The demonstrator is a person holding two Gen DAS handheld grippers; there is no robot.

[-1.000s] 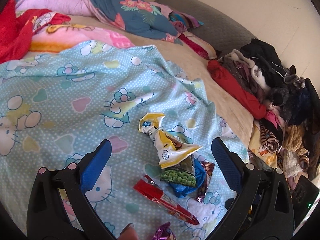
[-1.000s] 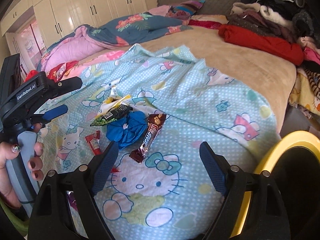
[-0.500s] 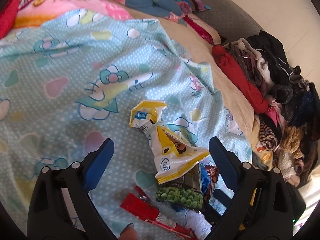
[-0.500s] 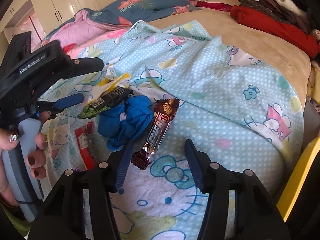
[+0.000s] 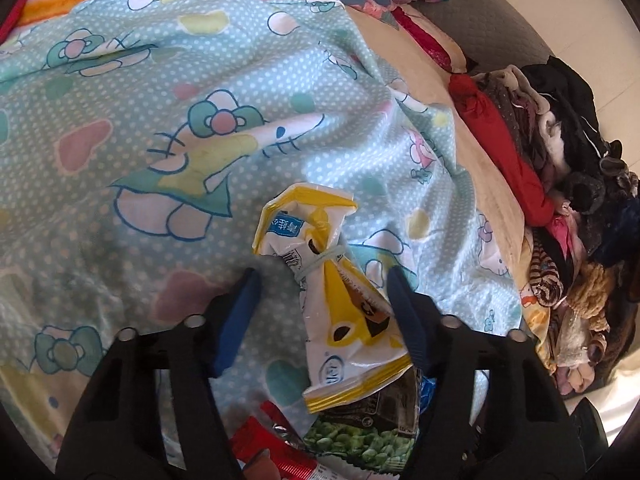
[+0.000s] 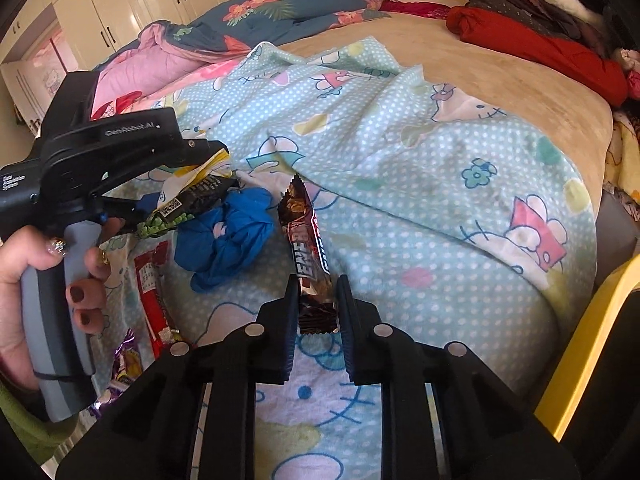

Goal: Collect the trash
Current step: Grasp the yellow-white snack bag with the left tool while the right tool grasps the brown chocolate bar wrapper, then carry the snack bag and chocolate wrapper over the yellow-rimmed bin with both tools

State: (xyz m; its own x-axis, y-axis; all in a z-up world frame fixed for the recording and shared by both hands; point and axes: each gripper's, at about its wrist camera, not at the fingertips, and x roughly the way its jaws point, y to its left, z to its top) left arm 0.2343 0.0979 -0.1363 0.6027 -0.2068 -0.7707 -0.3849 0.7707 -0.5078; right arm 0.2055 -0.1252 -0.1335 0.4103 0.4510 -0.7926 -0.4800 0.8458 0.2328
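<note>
On the blanket (image 6: 400, 168) near its front edge, 2 pieces of trash. Left gripper (image 5: 324, 280) lowered, jaws just closing around the yellow bag (image 5: 340, 320) – not yet gripped. Right gripper (image 6: 317, 284) just closed, now clamping the brown bar (image 6: 306, 236) – ready for lifting.

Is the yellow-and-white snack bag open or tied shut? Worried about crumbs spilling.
Tied shut: a pale rubber band cinches the neck of the snack bag. Contents cannot tell.

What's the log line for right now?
left tool: closing around yellow-white bag, no contact | right tool: closing on brown candy bar | trash on blanket
</note>
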